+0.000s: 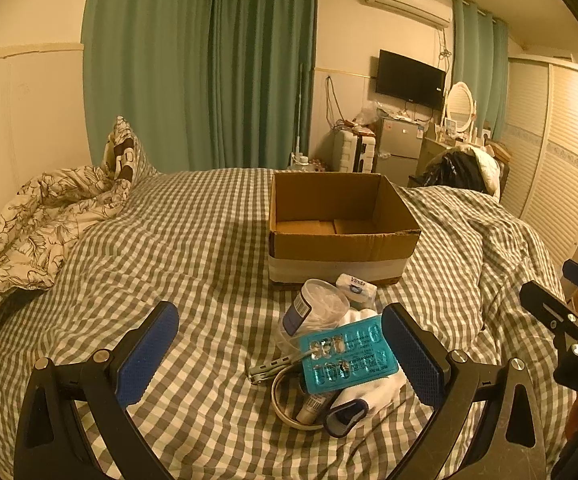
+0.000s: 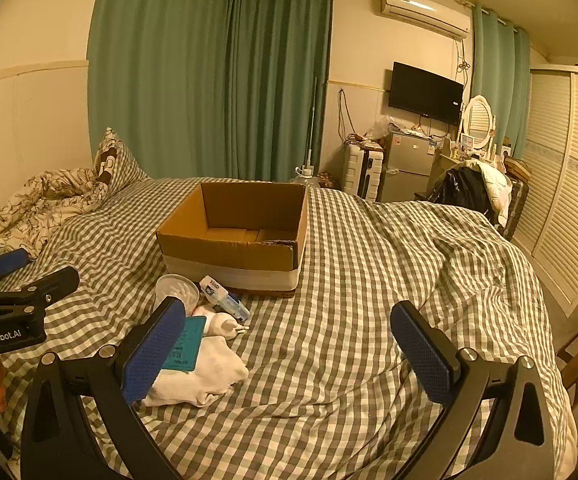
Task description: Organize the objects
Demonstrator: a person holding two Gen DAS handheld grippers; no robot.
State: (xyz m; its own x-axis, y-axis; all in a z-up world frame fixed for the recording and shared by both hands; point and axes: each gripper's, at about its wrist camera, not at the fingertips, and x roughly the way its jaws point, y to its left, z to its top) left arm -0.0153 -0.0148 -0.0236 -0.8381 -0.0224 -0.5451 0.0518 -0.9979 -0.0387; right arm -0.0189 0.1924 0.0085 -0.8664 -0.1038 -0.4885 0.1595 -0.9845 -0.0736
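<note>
An open cardboard box stands on the checked bed; it also shows in the right wrist view. In front of it lies a small pile: a teal pill blister pack, a clear tub of cotton swabs, a tissue pack, white socks, a tape ring, a tube and a metal clip. My left gripper is open, low over the pile's left part. My right gripper is open and empty, just right of the pile.
A flowered duvet is bunched at the bed's left. Beyond the bed stand a small fridge, a suitcase, a dressing table and a chair with clothes. A louvred wardrobe lines the right wall.
</note>
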